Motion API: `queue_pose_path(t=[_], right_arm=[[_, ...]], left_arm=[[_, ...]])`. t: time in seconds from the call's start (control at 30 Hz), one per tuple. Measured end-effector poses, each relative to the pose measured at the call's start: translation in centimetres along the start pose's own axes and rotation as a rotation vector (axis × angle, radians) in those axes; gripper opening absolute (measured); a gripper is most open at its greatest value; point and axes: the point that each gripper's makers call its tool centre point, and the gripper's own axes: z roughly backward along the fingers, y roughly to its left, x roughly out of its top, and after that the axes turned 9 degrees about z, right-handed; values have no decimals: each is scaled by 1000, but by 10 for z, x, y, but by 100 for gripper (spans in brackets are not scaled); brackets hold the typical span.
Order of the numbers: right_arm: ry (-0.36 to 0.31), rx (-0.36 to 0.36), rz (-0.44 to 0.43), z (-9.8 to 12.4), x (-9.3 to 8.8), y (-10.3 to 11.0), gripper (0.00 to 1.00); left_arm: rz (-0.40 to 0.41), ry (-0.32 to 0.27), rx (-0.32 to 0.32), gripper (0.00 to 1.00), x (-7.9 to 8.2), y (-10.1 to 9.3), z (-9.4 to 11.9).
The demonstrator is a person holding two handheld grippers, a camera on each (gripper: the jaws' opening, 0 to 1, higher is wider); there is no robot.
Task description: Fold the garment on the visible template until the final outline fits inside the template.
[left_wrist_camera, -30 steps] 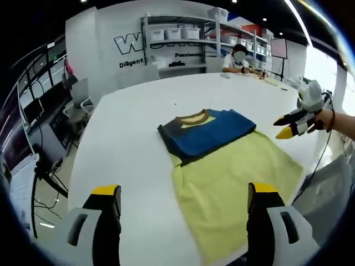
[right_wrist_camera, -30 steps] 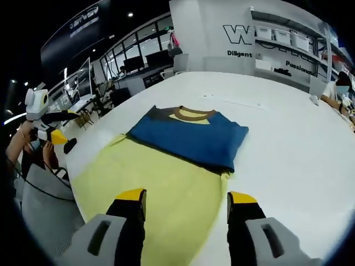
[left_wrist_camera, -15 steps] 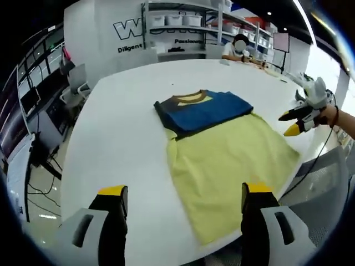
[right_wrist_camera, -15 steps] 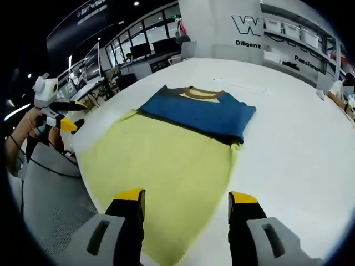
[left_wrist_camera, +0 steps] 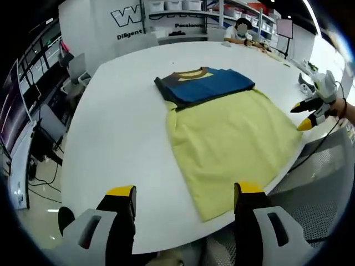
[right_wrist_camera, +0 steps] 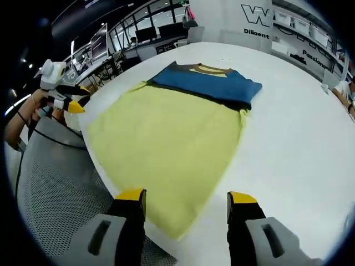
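A folded blue T-shirt [left_wrist_camera: 206, 86] with a dark collar band lies flat at the far end of the yellow template sheet [left_wrist_camera: 233, 138] on the white table [left_wrist_camera: 111, 122]. My left gripper [left_wrist_camera: 186, 194] hangs open over the table's near edge, well short of the sheet, with nothing between its jaws. In the right gripper view the same shirt [right_wrist_camera: 213, 83] and template [right_wrist_camera: 166, 138] lie ahead. My right gripper [right_wrist_camera: 187, 197] is open and empty above the sheet's near corner. Each gripper appears in the other's view: the right gripper [left_wrist_camera: 312, 111], the left gripper [right_wrist_camera: 65, 98].
A grey mesh chair [right_wrist_camera: 50, 183] stands at the table's edge beside the template. A person [left_wrist_camera: 242, 30] sits at the far end of the table, in front of shelves [left_wrist_camera: 183, 11] with boxes. Desks with monitors [left_wrist_camera: 28, 83] line the side.
Both views have pulled back and risen from the shirt, so the table's near edge and the mesh chair now show. The shirt and template lie as before.
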Motion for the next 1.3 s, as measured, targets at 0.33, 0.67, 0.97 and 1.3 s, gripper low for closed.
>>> queue_pose_path(t=[0.33, 0.67, 0.97, 1.3], right_arm=[[23, -28, -23, 4, -17, 5, 51], [52, -56, -35, 9, -27, 5, 41], [97, -46, -36, 7, -35, 15, 33], [145, -72, -57, 7, -41, 14, 17]], left_arm=[[24, 130, -2, 47, -31, -5, -4], [44, 194, -11, 39, -50, -11, -9], [68, 218, -24, 32, -56, -14, -13], [87, 241, -28, 30, -61, -13, -17]])
